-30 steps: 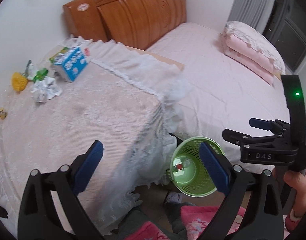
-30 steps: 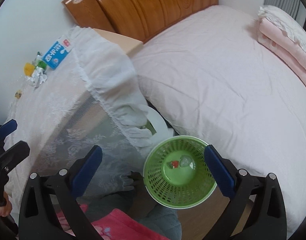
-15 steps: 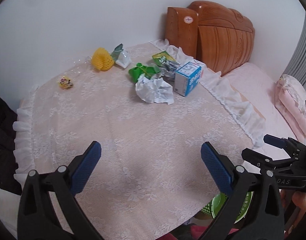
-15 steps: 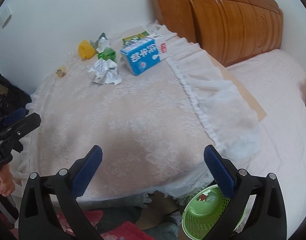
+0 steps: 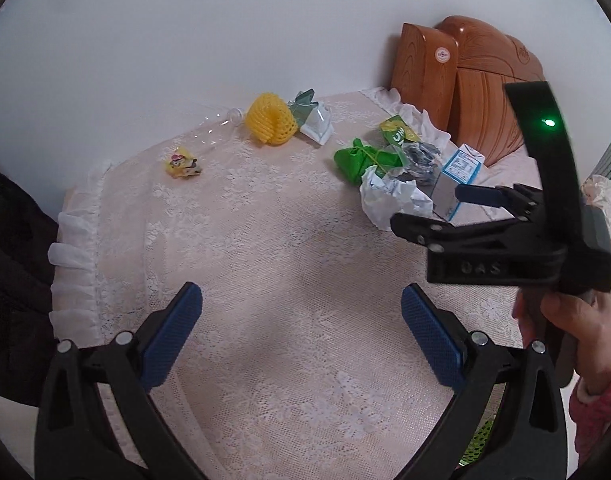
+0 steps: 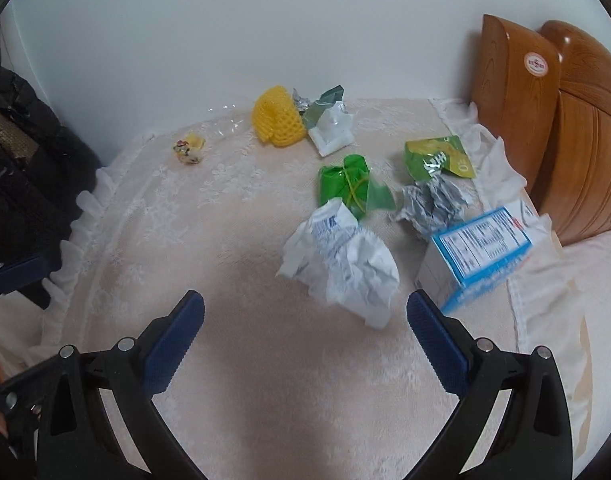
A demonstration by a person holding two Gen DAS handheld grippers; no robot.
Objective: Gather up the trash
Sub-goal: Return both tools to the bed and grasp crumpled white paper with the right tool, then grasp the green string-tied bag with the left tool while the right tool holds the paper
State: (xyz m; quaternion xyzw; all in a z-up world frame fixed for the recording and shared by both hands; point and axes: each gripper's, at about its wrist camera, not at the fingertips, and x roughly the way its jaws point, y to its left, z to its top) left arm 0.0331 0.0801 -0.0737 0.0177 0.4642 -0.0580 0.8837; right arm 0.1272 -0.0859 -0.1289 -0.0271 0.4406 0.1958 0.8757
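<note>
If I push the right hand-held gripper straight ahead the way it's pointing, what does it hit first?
Probably the crumpled white paper, just right of the right hand-held gripper centre line. Its jaws are open and empty. Depth is unclear, so it might skim the lace tablecloth first.

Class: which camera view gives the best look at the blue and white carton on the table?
The right wrist view: the blue and white carton lies unobstructed, its printed panel facing the camera. In the left wrist view the carton is smaller and partly hidden behind the right gripper.

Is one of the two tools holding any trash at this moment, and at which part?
Nothing is held. The left tool and the right tool are both open and empty above the table.
</note>
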